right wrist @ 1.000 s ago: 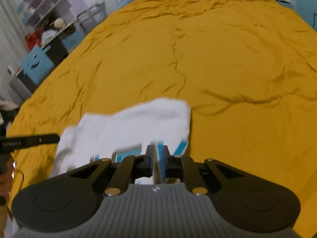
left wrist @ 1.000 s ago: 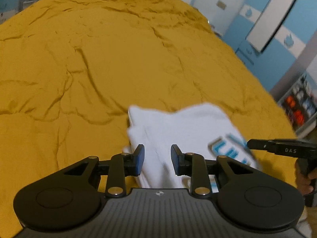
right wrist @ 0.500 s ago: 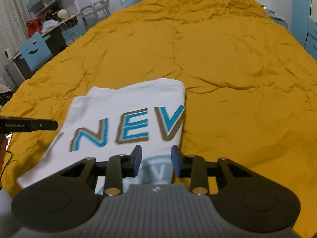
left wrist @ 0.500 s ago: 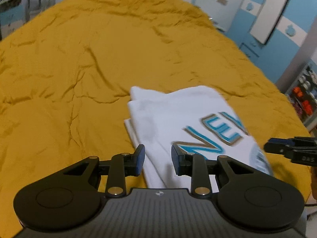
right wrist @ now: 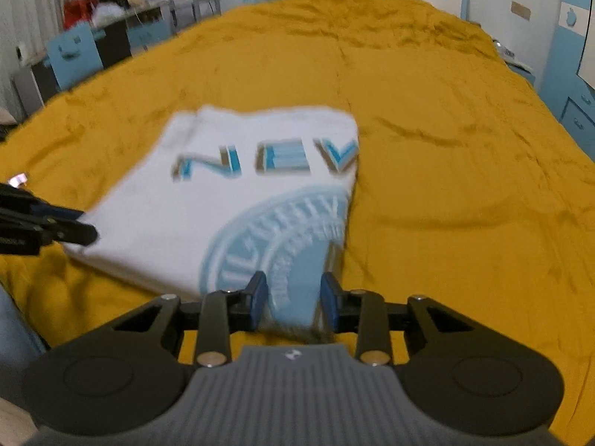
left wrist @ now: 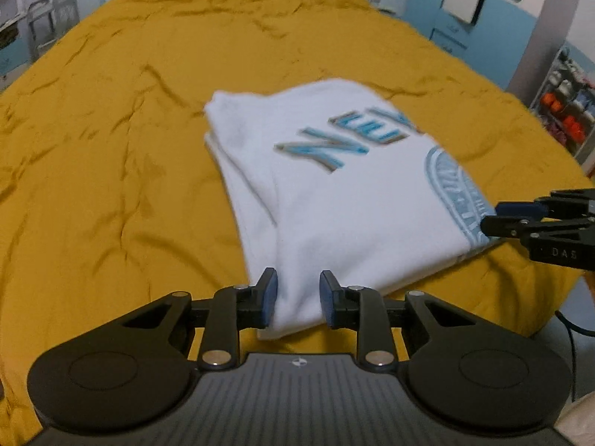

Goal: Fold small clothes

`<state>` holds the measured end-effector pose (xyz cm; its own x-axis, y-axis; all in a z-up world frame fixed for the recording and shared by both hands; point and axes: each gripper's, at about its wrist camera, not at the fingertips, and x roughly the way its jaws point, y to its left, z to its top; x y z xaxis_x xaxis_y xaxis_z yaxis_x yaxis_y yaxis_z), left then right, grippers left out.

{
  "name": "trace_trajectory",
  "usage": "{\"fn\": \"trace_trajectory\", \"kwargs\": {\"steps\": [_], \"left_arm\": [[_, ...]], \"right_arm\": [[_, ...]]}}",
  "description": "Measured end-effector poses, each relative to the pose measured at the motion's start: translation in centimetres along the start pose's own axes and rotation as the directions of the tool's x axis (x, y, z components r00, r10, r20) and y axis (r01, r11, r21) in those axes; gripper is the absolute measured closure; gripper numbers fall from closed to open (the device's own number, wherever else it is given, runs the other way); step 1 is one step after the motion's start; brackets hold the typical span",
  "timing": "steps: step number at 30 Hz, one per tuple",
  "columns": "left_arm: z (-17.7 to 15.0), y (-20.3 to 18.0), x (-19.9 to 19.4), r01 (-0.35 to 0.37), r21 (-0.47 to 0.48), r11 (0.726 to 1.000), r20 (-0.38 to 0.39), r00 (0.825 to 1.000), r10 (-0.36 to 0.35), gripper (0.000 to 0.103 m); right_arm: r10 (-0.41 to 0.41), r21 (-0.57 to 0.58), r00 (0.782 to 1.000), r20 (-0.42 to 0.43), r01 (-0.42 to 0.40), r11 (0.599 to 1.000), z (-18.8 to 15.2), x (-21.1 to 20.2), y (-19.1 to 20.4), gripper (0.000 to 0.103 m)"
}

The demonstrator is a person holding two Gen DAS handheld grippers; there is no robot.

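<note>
The folded white cotton T-shirt with blue lettering [left wrist: 334, 200] lies flat on the mustard-yellow bedspread [left wrist: 111, 148], just ahead of both tongs. The left gripper [left wrist: 298, 299] and right gripper [right wrist: 293, 304] stand apart, pads clear of the cloth. The fold looks nearly done; the next move probably means regripping the near corners. Its long axis runs away from the tongs, lettering at the far end.

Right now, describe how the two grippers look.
Both are matte black plastic. The left gripper has two slim fingers with blue pads, silver pivot screws, round side discs and a ribbed grey top bearing a small white logo. The right gripper is built the same; seen from the left camera, its side carries pale "DAS" lettering. No cable shows clearly.
</note>
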<state>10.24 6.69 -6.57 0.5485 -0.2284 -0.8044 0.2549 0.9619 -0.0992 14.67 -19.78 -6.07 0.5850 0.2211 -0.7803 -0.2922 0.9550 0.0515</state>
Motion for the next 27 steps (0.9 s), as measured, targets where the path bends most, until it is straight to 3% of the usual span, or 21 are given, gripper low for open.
{"fn": "trace_trajectory", "kwargs": {"steps": [8, 17, 20, 23, 27], "left_arm": [[-2.1, 0.3, 3.0, -0.025, 0.024, 0.999, -0.034, 0.999, 0.026, 0.072], [-1.1, -0.1, 1.6, -0.038, 0.027, 0.999, -0.016, 0.999, 0.038, 0.072], [-0.3, -0.7, -0.5, -0.053, 0.038, 0.998, 0.048, 0.998, 0.051, 0.072], [0.5, -1.4, -2.9, -0.060, 0.051, 0.997, 0.142, 0.988, 0.052, 0.068], [2.1, -3.2, -6.0, -0.115, 0.068, 0.991, 0.302, 0.949, 0.089, 0.051]], "right_arm": [[-0.024, 0.032, 0.999, -0.049, 0.025, 0.999, -3.0, 2.5, -0.1, 0.075], [-0.012, 0.039, 0.999, -0.051, 0.014, 0.999, -2.4, 2.3, -0.4, 0.074], [-0.004, 0.035, 0.999, -0.039, 0.005, 0.999, -1.8, 0.8, -0.4, 0.070], [0.007, 0.043, 1.000, 0.015, -0.008, 0.999, -1.3, -1.5, -0.5, 0.058], [-0.014, 0.033, 0.993, 0.118, 0.010, 0.999, -0.1, -4.9, -0.1, 0.044]]}}
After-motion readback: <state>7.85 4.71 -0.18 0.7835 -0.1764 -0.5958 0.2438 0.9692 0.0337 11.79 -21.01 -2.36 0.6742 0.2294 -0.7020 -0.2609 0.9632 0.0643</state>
